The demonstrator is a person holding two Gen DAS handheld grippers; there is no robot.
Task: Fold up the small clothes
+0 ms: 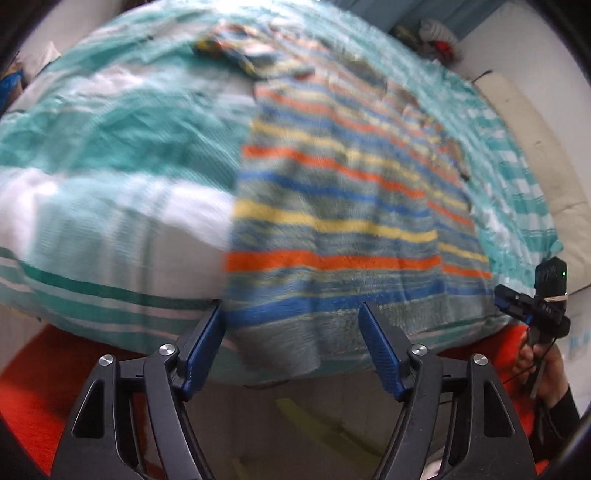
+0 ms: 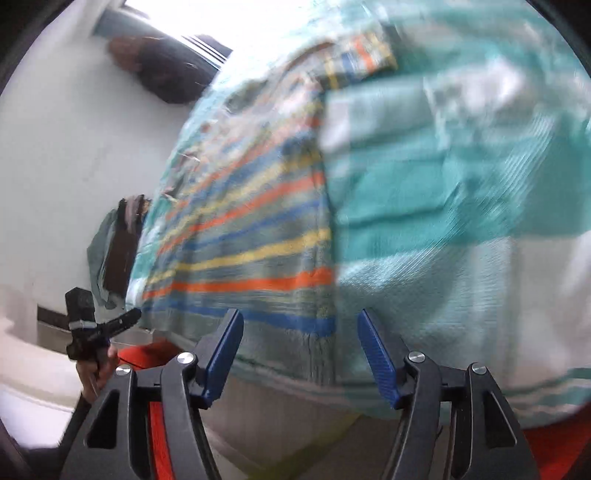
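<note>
Both tongs [image 1: 291,321] open over striped bedspread [image 1: 110,166]

Daylight blows out the window [image 2: 207,22] at the upper left of the right wrist view. Both views are motion-blurred, with fisheye bending and dark corners.

A home bedroom is showing here — a bed [image 1: 110,155] is lying under a teal-and-white striped cover, white walls [image 2: 55,166] are closing it in, and daylight is pouring through a window [image 2: 177,18].
</note>
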